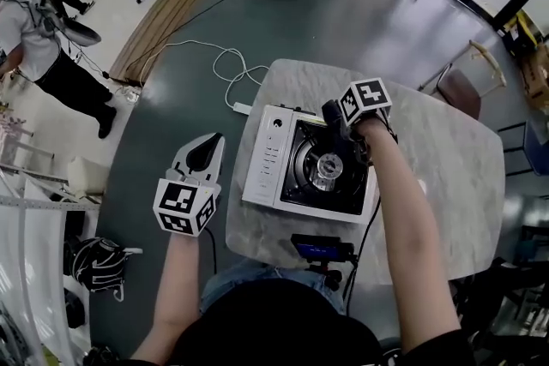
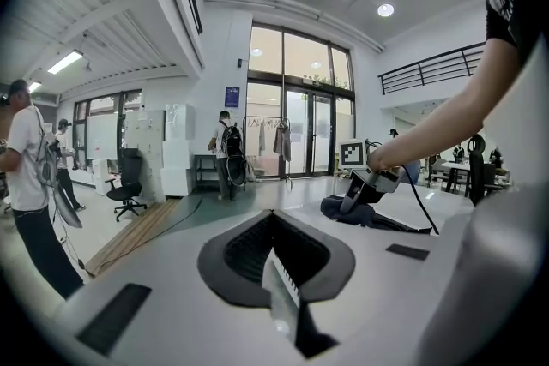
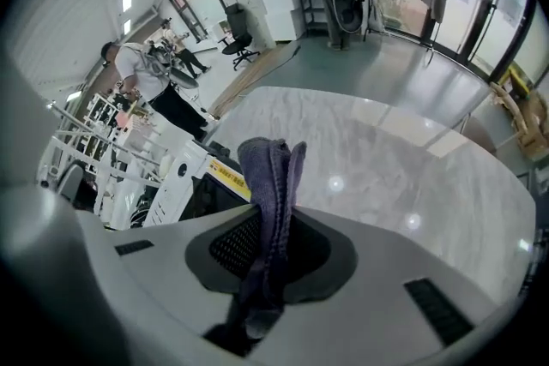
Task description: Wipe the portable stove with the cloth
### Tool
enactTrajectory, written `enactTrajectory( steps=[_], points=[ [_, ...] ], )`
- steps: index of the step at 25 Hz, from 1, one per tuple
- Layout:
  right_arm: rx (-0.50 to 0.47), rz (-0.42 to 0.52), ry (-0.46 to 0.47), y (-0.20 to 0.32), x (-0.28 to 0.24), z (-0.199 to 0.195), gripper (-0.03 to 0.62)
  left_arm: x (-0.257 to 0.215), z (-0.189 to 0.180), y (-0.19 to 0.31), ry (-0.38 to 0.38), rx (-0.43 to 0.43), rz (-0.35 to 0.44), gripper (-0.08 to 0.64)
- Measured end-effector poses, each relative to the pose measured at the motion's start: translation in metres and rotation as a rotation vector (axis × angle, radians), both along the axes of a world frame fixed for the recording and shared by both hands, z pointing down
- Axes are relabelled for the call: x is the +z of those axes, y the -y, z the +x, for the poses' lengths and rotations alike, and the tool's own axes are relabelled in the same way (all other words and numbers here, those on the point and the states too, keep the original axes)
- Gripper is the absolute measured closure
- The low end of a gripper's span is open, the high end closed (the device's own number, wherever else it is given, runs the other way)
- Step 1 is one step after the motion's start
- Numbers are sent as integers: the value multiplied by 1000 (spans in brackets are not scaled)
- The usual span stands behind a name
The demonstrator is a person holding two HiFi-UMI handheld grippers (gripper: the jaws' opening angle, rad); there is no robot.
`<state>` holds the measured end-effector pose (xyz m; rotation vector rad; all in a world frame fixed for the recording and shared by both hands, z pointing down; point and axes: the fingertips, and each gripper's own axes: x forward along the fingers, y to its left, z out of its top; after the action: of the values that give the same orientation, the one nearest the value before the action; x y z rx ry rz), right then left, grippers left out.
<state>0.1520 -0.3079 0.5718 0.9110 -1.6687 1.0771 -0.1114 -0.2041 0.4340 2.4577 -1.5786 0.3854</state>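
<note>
The right gripper [image 3: 268,246] has its jaws pressed onto the cloth [image 3: 273,180], a dark blue-violet one. The cloth is pinched in a narrow fold between the two jaws, and its free end stands out beyond their tips in a small bunch. In the head view this gripper [image 1: 336,121] is held over the far edge of the portable stove [image 1: 309,171], near the far right corner. The burner in the middle of the stove lies just before the gripper, on the side of the person. The cloth [image 1: 331,111] shows there as a dark lump directly under the gripper's marker cube. It seems to lie against the top of the stove, but I cannot tell surely whether it touches. In the right gripper view the white control panel of the stove [image 3: 182,177] lies to the left of the jaws and below them, and the marble counter [image 3: 403,159] spreads ahead and to the right. The left gripper [image 2: 276,279] has its jaws closed together and there is nothing between them. In the head view it [image 1: 204,153] is held to the left of the stove, past the edge of the counter [image 1: 446,159] and above the grey floor [image 1: 343,4]. It is well apart from the cloth and the other gripper, which its own view shows ahead of it and to the right.
</note>
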Motion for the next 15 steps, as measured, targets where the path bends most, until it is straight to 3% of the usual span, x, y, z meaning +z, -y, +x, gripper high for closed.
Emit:
enactTrajectory(
  steps=[7,15],
  points=[
    [218,15,-25,0,3,43,518,-1,14,6,-11,46,17,549],
    [598,44,-4,-2,0,98,514,-6,18,7,-15,65,26,549]
  ],
)
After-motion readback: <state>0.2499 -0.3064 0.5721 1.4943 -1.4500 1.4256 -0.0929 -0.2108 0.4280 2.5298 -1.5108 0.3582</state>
